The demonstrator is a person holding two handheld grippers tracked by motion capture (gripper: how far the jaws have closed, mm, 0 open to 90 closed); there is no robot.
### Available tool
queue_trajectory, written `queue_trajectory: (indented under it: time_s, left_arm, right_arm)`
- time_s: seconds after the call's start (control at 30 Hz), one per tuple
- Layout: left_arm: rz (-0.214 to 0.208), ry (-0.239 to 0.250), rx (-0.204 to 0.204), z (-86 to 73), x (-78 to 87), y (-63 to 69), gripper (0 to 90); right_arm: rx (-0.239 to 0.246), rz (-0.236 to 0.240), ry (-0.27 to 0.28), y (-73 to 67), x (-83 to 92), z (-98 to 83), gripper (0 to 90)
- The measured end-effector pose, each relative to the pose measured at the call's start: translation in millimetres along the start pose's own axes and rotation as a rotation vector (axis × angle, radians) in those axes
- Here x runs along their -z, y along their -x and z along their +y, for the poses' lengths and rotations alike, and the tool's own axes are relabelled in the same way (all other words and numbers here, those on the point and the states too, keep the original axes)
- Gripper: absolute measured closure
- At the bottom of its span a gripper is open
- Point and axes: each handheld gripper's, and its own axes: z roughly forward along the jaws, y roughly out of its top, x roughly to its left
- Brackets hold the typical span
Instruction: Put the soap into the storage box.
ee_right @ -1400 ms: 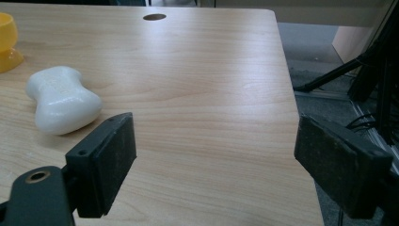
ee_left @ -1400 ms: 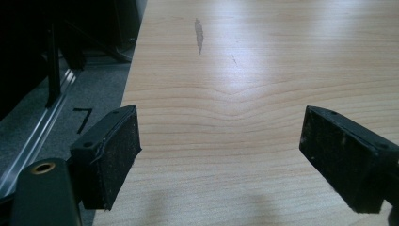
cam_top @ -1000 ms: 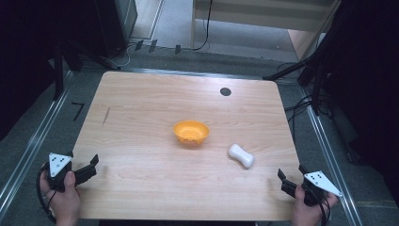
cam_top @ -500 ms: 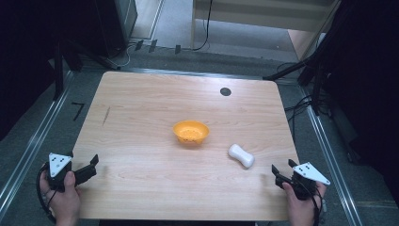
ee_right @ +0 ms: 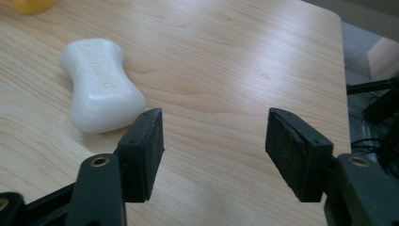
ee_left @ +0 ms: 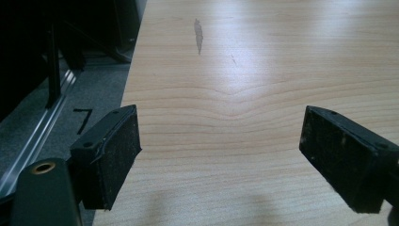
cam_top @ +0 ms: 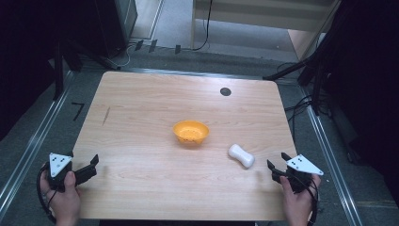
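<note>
White soap bar (cam_top: 241,156) right of orange bowl (cam_top: 190,132), bowl contents unclear, right gripper (cam_top: 278,166) spread beside soap, left gripper (cam_top: 92,165) spread, well apart.

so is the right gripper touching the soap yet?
Apart. The right gripper view shows bare table between the open right gripper and the white soap bar, off to its left.

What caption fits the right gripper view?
Open right hand-held gripper over the wooden table, white soap bar lying just off its left jaw.
</note>
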Motion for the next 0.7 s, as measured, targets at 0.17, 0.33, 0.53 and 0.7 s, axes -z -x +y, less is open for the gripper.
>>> queue_trajectory:
  time_s: [0.17, 0.33, 0.53, 0.7]
  left_arm:
    - [-0.001, 0.0, 0.001, 0.0, -0.1, -0.1, 13.3]
    - [-0.003, -0.005, -0.001, 0.2, -0.2, -0.2, 13.3]
    - [-0.004, -0.002, 0.005, 0.1, -0.3, -0.3, 13.3]
    - [-0.005, -0.003, 0.004, 0.2, -0.3, -0.4, 13.3]
  right_arm:
    - [0.031, 0.09, -0.087, -4.1, 2.5, 7.6, 40.7]
    - [0.048, 0.132, -0.127, -7.7, -5.2, 12.9, 35.8]
    - [0.077, 0.159, -0.148, -9.1, -14.3, 21.0, 31.3]
    - [0.113, 0.178, -0.179, -9.6, -19.3, 29.2, 26.1]
